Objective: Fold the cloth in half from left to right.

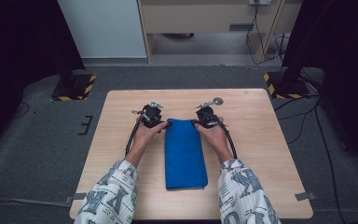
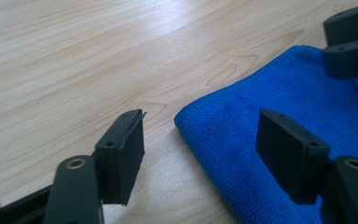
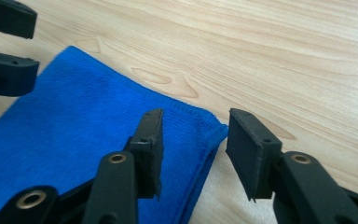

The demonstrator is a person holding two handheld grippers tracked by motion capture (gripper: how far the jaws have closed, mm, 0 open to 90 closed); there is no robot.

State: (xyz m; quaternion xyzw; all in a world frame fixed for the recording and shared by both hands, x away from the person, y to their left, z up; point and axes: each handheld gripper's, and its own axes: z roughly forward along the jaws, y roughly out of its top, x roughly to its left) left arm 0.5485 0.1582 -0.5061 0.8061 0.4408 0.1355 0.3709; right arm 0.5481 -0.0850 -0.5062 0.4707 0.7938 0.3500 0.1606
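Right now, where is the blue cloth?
In the high view, the blue cloth lies folded in the middle of the table, between the person's hands, its far corners at the left gripper and right gripper.

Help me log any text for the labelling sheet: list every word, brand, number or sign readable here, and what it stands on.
"K": large letter-like marks printed on the patterned white sleeves; blurred, so this reading is uncertain.
Black-and-yellow hazard stripes, with no words, edge the dark stand bases on the floor.
No text on the folded blue microfibre cloth, the light wooden table, the left gripper or the right gripper.
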